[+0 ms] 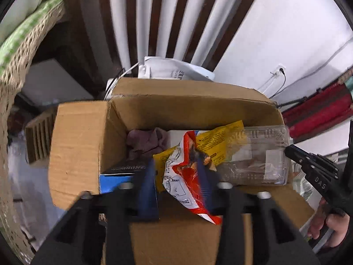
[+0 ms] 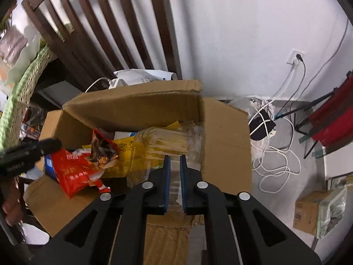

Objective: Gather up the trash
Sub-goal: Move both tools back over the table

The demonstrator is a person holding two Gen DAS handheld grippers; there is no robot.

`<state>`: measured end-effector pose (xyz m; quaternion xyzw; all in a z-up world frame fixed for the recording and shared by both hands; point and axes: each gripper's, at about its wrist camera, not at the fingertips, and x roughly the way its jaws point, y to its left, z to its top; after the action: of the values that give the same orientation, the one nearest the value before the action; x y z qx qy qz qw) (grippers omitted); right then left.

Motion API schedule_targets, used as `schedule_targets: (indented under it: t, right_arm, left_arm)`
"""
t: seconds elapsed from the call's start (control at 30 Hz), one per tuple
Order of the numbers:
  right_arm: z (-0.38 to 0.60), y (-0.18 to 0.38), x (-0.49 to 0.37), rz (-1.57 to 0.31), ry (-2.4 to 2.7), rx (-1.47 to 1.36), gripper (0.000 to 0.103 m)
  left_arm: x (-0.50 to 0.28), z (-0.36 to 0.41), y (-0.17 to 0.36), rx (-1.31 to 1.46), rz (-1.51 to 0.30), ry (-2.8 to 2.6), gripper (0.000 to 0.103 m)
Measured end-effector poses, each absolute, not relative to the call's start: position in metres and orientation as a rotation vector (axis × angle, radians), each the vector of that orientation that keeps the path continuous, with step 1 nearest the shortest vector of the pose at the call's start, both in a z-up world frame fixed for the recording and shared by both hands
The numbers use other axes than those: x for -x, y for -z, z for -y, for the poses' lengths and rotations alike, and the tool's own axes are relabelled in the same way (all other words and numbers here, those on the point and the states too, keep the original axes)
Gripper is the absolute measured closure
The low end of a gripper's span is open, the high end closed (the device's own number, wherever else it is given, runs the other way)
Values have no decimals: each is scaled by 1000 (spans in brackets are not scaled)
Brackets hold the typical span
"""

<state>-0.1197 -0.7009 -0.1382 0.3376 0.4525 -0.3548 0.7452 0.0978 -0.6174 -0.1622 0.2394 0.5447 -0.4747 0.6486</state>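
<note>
An open cardboard box [image 1: 187, 106] holds trash: a yellow wrapper [image 1: 211, 143], a purple cloth [image 1: 147, 141] and a blue carton [image 1: 114, 181]. My left gripper [image 1: 176, 170] is open over the box's near side; a red and white snack bag [image 1: 185, 176] hangs between its fingers, against the right one. My right gripper [image 2: 175, 165] is shut on a clear plastic container [image 2: 174, 141] held over the box's right side; the container also shows in the left wrist view [image 1: 258, 154]. The snack bag also shows in the right wrist view [image 2: 77, 167].
A dark wooden chair back [image 2: 106, 28] stands behind the box, with a white bag [image 1: 176, 70] against it. White and black cables [image 2: 275, 150] lie on the floor to the right, below a wall socket [image 2: 295, 58]. A small carton [image 2: 313, 212] sits at far right.
</note>
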Motion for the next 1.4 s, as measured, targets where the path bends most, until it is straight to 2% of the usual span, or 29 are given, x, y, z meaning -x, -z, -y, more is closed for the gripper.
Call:
schedule_targets:
  t: [0.1,0.13,0.47,0.7,0.9,1.13,1.4]
  right_arm:
    - [701,126,125,-953,821,-712,67]
    - [699,117,125,-934,839,-684,65]
    - [676,55,103,-788,796,-568,64]
    - [656,31,78,-748,789,-492,54]
    - [620,-5,31,-675,698,-395,45]
    - [553,-35,-51,-637,489,-282,37]
    - [469,-42,-138,-653,267,-226,36]
  left_arm:
    - [-102,611,148,-517,-1213,1091,55]
    - [-102,610,143,-512,-1191,1087,54]
    - [-118,571,71,-373,-1040,1088,47]
    - [-129,512,19,-282,-892,1059,45]
    - [-153,439,-27,-183,-755,963,37]
    - [-198,340,-42,-99,-708,778,34]
    - [-247,221,-34,-101,-746,606,34]
